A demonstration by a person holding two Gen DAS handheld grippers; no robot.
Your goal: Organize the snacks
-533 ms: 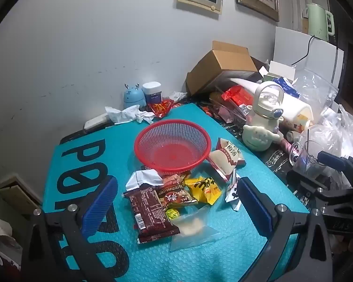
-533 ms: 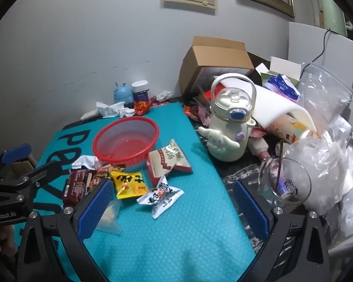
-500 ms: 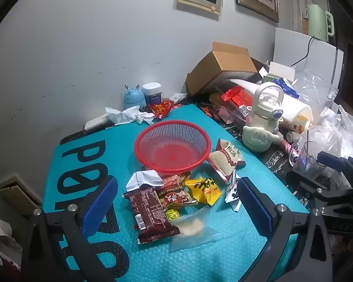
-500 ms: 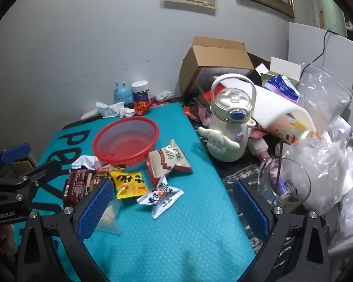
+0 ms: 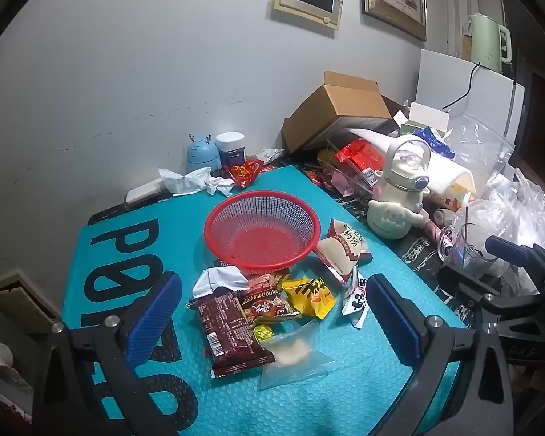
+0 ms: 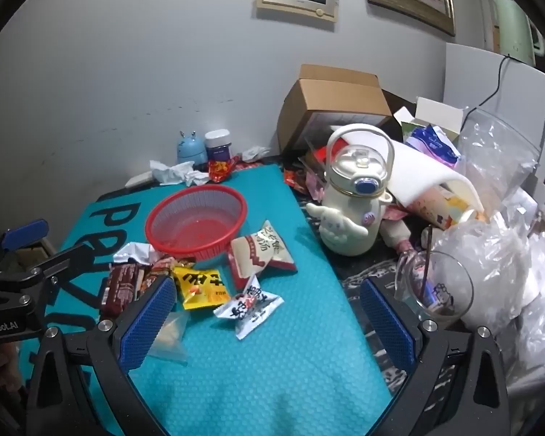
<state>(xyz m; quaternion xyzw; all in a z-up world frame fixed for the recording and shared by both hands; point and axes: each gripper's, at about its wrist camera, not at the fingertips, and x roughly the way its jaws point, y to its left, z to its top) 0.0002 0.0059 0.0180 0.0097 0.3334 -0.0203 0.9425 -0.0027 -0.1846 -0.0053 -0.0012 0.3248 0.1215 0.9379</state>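
Teal mat point(image 5: 134, 254) across the table, black letters on it. Red basket point(image 5: 261, 232) standing empty near the mat's far edge. Snack packets heaped just in front of the basket: brown bar point(image 5: 232, 330), white-and-red bag point(image 6: 261, 258), yellow pack point(image 6: 200, 287), white packet point(image 6: 249, 305). Left gripper point(image 5: 272, 323) hovering over the heap, jaws wide apart, nothing between them. Right gripper point(image 6: 269, 323) above the mat, likewise spread wide and empty.
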